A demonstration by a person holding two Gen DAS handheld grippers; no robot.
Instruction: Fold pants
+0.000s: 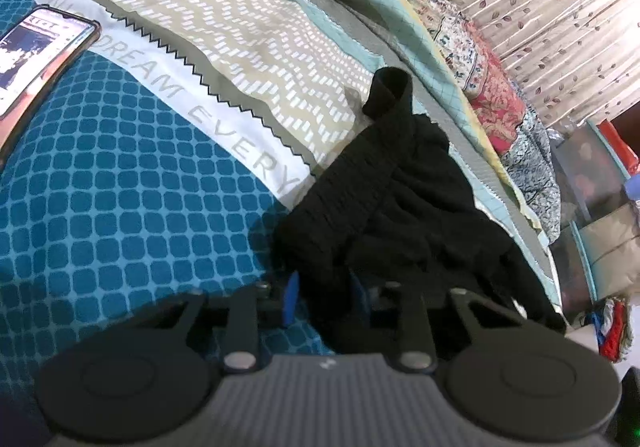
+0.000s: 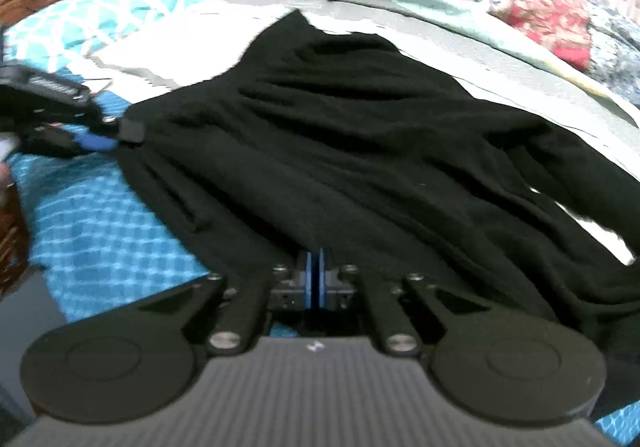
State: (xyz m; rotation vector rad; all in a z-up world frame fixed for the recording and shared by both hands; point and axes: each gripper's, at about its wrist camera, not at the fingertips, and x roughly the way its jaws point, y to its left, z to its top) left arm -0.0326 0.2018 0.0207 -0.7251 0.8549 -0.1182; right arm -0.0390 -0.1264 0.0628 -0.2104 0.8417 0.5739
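Clamping the near edge of the black pants (image 2: 360, 151), the right gripper (image 2: 314, 279) has its blue pads pressed together, with the cloth running in at their tips. The garment spreads away from it across a teal patterned bedsheet (image 2: 108, 215), rumpled and only loosely flat. At the far left of that view the left gripper (image 2: 108, 139) grips another edge of the pants — in its own camera the left gripper (image 1: 326, 299) has a thick bunch of the dark fabric between its blue pads, jaws narrowed onto it. Beyond, the waistband end curls upward on a beige zigzag-edged pillow (image 1: 224, 39). A phone (image 1: 36, 55) lies screen-up on the sheet, well apart from the pants. Farther back — a floral quilt (image 1: 472, 47) and pale leaf-print curtains (image 1: 560, 7).
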